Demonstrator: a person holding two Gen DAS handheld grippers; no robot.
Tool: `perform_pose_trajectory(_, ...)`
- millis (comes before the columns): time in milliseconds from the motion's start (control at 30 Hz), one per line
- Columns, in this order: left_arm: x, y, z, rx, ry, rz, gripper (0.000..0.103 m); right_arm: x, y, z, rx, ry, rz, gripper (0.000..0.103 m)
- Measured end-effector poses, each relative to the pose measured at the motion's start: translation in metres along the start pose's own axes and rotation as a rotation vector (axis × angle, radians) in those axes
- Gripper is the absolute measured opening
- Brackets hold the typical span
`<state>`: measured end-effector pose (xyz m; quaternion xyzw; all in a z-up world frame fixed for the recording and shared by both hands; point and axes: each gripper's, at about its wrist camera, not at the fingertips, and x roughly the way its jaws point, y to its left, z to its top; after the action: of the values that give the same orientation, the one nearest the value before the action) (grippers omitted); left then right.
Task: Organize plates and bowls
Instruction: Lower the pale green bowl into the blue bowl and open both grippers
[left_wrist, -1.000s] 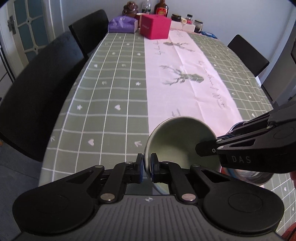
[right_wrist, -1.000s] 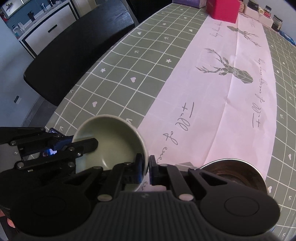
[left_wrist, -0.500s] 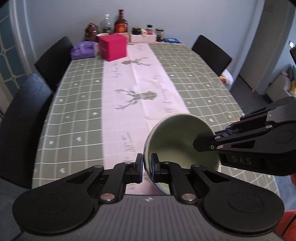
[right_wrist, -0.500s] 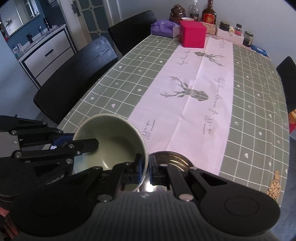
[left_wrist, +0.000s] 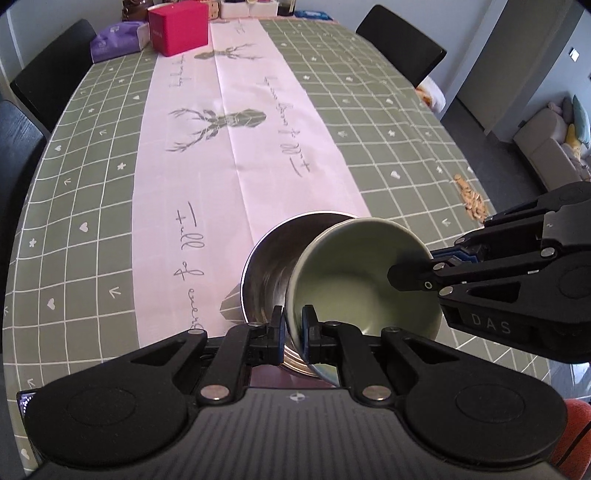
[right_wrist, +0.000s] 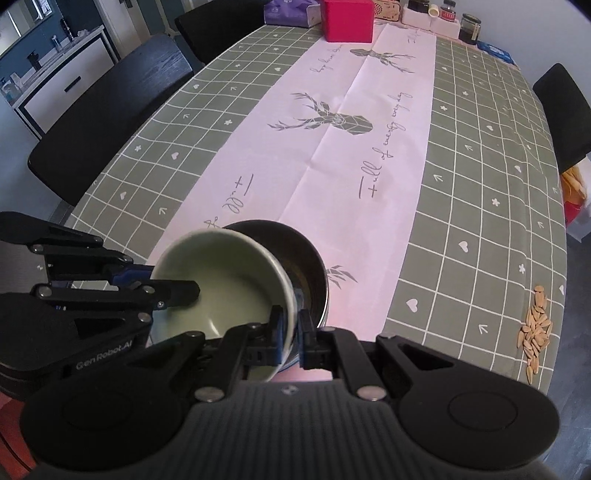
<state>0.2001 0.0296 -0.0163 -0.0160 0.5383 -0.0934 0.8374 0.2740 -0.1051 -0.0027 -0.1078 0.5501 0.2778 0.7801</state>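
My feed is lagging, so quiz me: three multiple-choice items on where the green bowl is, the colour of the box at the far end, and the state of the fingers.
1. The green bowl is:
A. flat on the runner
B. held tilted over the metal bowl
C. on a chair

2. The box at the far end is:
A. red
B. blue
C. yellow

3. The left gripper and right gripper have their fingers:
A. both wide open
B. only one closed
C. both pinching the green bowl's rim

Answers:
1 B, its mouth is tipped above the steel bowl.
2 A, its sides are plainly red.
3 C, the rim sits between each pair.
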Motion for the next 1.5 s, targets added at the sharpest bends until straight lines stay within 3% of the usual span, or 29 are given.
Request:
perform_pose_trajectory(667,0.031,0.002,0.006,0.042,0.102,0.021,0.011,0.040,0.004,0.007,-0.082,0.097,-0.024,0.006)
perform_pose_trajectory(1367,0.027,0.007,0.010,0.026,0.088,0.019,0.011,0.033,0.003,0.008,-0.103,0.066,-0.038,0.006)
perform_pose_trajectory(1500,0.019,0.010,0.013,0.011,0.068,0.008,0.019,0.026,0.002,0.010,-0.097,0.047,-0.033,0.008)
